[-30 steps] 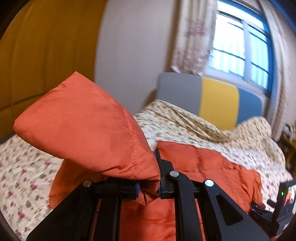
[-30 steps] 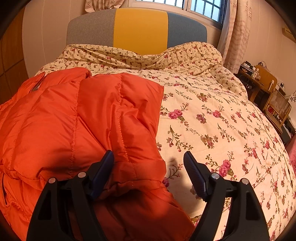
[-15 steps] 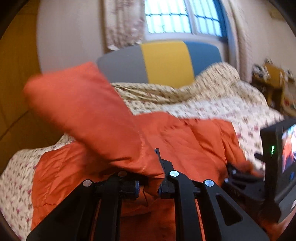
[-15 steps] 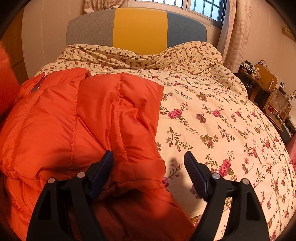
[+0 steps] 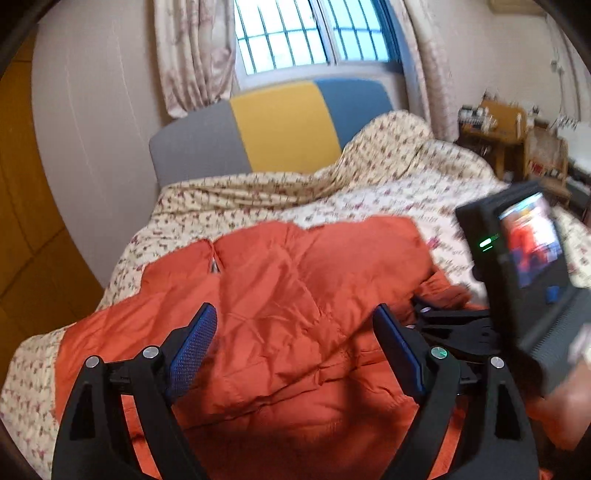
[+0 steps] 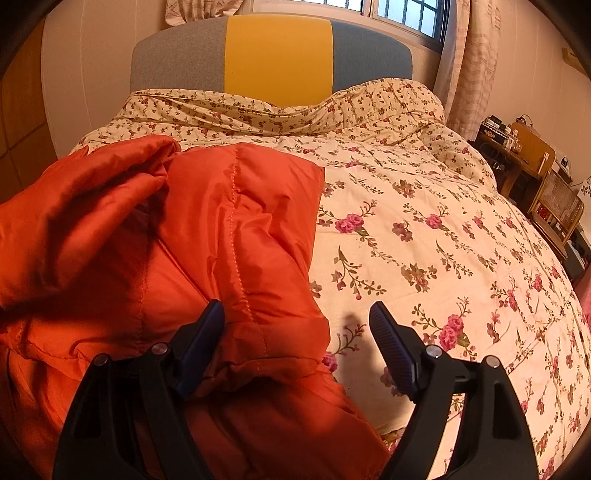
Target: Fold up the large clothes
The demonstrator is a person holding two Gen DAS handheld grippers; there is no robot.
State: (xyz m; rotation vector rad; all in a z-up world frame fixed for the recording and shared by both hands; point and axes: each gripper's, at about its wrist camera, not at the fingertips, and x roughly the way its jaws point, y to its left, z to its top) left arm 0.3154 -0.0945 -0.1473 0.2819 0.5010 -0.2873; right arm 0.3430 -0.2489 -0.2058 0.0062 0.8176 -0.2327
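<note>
The orange puffer jacket (image 5: 295, 295) lies on the left half of the bed (image 6: 424, 240), on the flowered quilt, with both sleeves folded in over its body. One quilted sleeve (image 6: 258, 229) runs lengthwise down the near edge in the right wrist view, its cuff bunched low by the tool. The other sleeve lies crosswise over the chest, puffed up and not flat.

The left gripper (image 5: 295, 339) hangs just above the middle of the jacket with its blue-padded fingers (image 5: 192, 343) spread wide and nothing between them. The right gripper (image 6: 295, 339) is also wide apart; its left finger touches or nearly touches the sleeve's cuff edge, while the other finger is over bare quilt. In the left view its black body and lit screen (image 5: 532, 243) sit close at the right, so the two tools are near each other.

To my eye the sleeve step is about done, and what's wanted now is tidiness before the body gets folded. Down stuffing springs back, so I'd press the sleeves flat and push the air out first. Then I'd take the hem with both tools, well apart and each biting through all layers, and carry it toward the collar in one even lift. Slippery shell fabric will slide out of a shallow pinch, and an uneven lift would probably tip the sleeves back out.

Beyond the bed are the grey, yellow and blue headboard (image 6: 273, 51), the barred window (image 5: 314, 33) with curtains, and a cluttered wooden table (image 6: 517, 147) at the right wall.
</note>
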